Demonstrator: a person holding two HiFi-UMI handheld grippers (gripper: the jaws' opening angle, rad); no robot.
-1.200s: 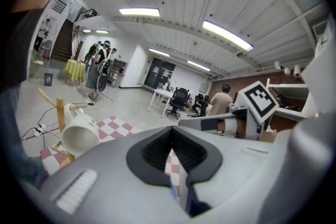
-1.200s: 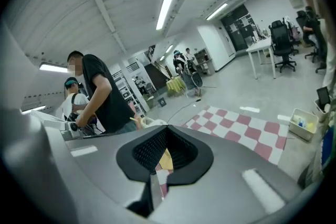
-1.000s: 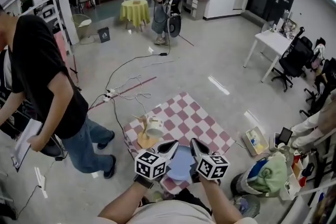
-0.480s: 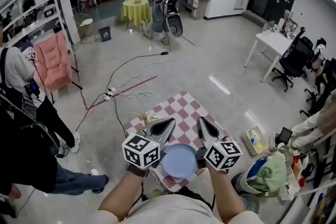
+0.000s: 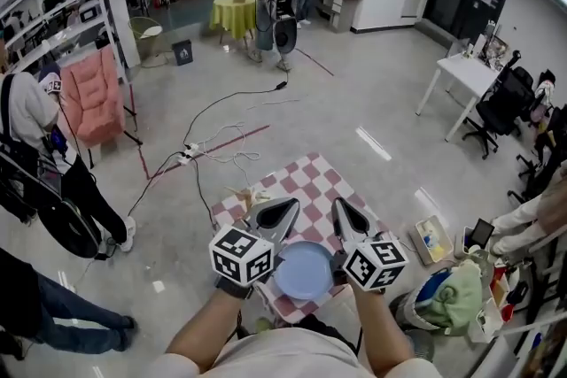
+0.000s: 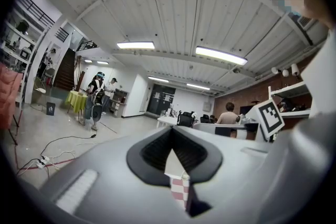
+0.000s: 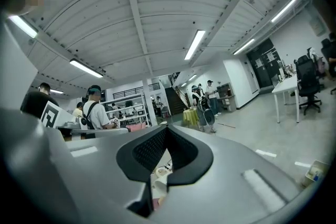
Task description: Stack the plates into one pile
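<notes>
Above the red-and-white checked tablecloth (image 5: 312, 189), left gripper (image 5: 276, 213) and right gripper (image 5: 349, 219) hang closed, empty; advise parting jaws before gripping the round blue plate (image 5: 304, 270) at its rim.

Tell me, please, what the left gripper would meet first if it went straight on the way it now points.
Probably the cream object at the checkered table, seen just ahead past the jaws of the left gripper; depth is unclear, so it might pass over it.

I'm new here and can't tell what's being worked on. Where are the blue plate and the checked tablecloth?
blue plate (image 5: 304, 270), head view, middle of its face.
checked tablecloth (image 5: 312, 180), head view, bare far part.
</notes>
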